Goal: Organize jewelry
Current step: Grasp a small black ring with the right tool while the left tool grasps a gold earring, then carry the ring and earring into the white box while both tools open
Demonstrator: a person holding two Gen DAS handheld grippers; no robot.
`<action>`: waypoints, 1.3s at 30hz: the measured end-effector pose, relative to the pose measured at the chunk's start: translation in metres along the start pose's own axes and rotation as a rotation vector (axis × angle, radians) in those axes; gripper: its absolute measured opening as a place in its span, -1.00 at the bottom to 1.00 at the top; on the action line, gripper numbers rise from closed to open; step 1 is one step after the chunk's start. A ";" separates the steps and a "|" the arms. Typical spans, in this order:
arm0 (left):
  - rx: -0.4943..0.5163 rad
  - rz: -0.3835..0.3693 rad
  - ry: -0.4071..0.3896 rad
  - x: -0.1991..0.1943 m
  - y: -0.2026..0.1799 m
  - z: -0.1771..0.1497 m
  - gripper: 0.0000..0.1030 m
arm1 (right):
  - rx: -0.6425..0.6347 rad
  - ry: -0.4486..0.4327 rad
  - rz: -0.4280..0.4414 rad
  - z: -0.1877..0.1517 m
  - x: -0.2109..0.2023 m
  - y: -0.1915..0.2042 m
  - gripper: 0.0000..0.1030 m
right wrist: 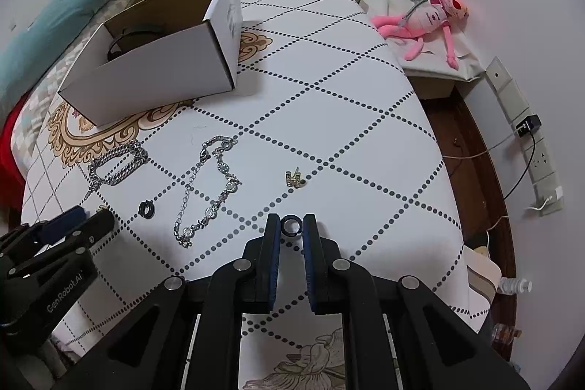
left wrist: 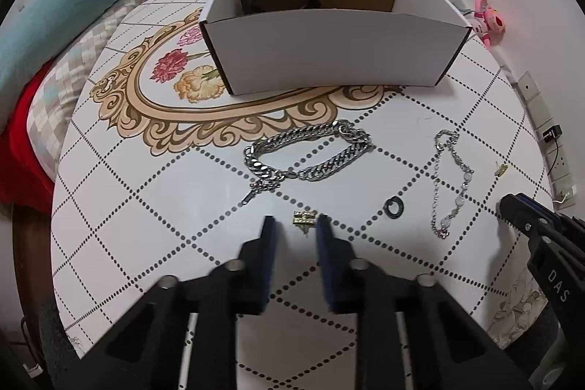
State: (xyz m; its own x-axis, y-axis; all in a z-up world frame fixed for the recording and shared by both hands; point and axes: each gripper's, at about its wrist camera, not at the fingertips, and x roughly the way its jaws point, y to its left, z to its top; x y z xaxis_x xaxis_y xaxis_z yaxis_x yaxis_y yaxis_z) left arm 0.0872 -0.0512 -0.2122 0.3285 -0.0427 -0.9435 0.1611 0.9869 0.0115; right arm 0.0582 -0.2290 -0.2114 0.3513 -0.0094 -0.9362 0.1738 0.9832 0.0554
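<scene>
- right gripper point(right wrist: 291, 225) is nearest, at the table's point(right wrist: 329, 97) near edge, its blue pads closed on a small black ring point(right wrist: 291, 224)
- left gripper point(left wrist: 292, 223) has its jaws nearly shut; a gold earring point(left wrist: 303, 218) sits at the tips, touching the right pad; a firm pinch i cannot tell
- second black ring point(left wrist: 393, 206), thin silver bracelet point(left wrist: 448, 183) and heavy silver chain point(left wrist: 307, 152) lie between the near edge and the white box point(left wrist: 329, 50)
- another gold earring point(right wrist: 295, 178) lies apart toward the right edge
</scene>
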 end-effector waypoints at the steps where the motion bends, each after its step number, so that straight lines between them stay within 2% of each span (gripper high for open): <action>1: 0.003 0.000 -0.003 0.000 0.000 0.000 -0.72 | 0.000 -0.001 0.000 0.001 0.000 0.000 -0.75; 4: 0.006 -0.005 -0.010 0.000 0.000 0.001 -0.81 | -0.002 -0.002 -0.001 0.001 -0.001 0.001 -0.75; 15: 0.002 -0.014 -0.027 -0.001 0.000 0.003 -0.82 | 0.016 -0.018 0.007 0.003 -0.010 -0.006 -0.75; 25: 0.006 -0.031 -0.142 -0.047 0.000 0.017 -0.82 | 0.021 -0.062 0.045 0.009 -0.030 -0.002 -0.75; 34: -0.023 -0.062 -0.272 -0.099 0.008 0.062 -0.82 | 0.001 -0.168 0.117 0.050 -0.067 0.015 -0.75; 39: -0.051 -0.073 -0.287 -0.102 0.018 0.091 -0.82 | -0.025 -0.214 0.153 0.084 -0.075 0.030 -0.75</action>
State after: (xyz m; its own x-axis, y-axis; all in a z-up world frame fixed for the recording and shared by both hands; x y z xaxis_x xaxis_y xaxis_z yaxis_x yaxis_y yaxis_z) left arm 0.1417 -0.0429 -0.0857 0.5687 -0.1493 -0.8089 0.1498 0.9857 -0.0766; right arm 0.1141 -0.2137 -0.1106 0.5584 0.1040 -0.8230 0.0816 0.9804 0.1792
